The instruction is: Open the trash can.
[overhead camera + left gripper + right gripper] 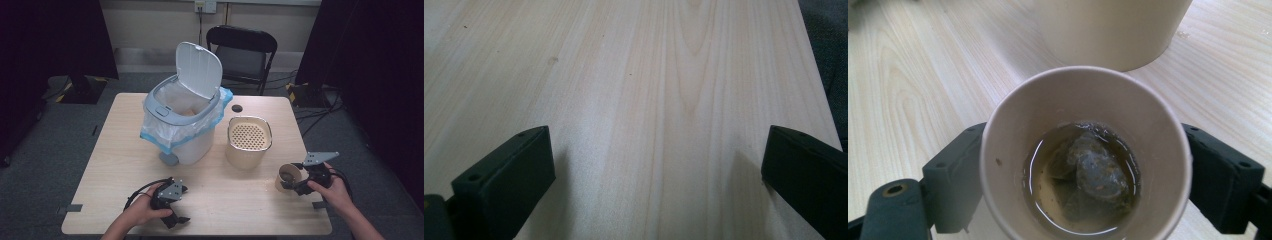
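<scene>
Right gripper [296, 186] clamping cup [1085, 150], tea bag [1093, 172] soaking inside; left gripper [181, 204] resting open-jawed on table [649, 100].

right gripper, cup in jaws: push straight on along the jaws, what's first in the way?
Probably the beige strainer container. It stands just beyond the paper cup held in the right gripper, so the cup would touch it first. The gap looks small, but depth is unclear.

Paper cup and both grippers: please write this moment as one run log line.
right gripper: shut on paper cup, tea bag in liquid | left gripper: open over table | bin: lid up
</scene>
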### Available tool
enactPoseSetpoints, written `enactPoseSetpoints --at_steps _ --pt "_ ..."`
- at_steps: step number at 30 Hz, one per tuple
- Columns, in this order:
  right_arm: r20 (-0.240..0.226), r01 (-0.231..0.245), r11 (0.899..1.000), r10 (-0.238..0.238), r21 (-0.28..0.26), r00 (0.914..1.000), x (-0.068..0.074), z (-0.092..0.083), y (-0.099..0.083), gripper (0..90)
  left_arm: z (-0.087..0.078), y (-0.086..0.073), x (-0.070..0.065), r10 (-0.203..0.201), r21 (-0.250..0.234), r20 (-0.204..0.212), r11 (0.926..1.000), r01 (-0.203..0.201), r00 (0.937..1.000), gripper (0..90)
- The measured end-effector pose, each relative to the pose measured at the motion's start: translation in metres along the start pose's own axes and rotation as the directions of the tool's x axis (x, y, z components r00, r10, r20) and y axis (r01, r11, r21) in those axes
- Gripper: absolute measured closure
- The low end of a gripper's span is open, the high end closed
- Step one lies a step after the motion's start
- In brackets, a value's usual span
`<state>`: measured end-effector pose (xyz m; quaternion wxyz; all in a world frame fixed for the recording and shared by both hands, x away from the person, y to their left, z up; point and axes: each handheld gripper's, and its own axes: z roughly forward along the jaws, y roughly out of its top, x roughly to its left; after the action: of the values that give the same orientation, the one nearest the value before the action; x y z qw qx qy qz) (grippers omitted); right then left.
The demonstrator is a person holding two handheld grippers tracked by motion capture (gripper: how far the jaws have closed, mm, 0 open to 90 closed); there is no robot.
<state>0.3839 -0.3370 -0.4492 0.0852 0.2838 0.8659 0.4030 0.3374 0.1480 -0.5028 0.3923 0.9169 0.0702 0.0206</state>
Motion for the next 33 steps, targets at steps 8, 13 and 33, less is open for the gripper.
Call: enactPoseSetpoints --at_steps 8,13,33 --pt "0.004 -0.018 0.999 0.018 -0.033 0.9998 -0.002 0.001 -0.015 14.1 0.0 0.0 0.0 0.001 0.0 0.0 1.0 -0.001 1.0 0.0" --pt "0.002 -0.03 0.998 0.03 -0.053 0.9995 -0.002 0.004 -0.024 14.2 0.0 0.0 0.0 0.0 0.0 0.0 1.0 0.0 1.0 0.0" --pt "-0.022 -0.061 0.982 0.058 -0.181 0.9981 -0.001 0.02 -0.036 24.5 -0.001 0.0 0.001 0.021 0.015 0.001 0.9997 -0.021 0.9998 0.0"
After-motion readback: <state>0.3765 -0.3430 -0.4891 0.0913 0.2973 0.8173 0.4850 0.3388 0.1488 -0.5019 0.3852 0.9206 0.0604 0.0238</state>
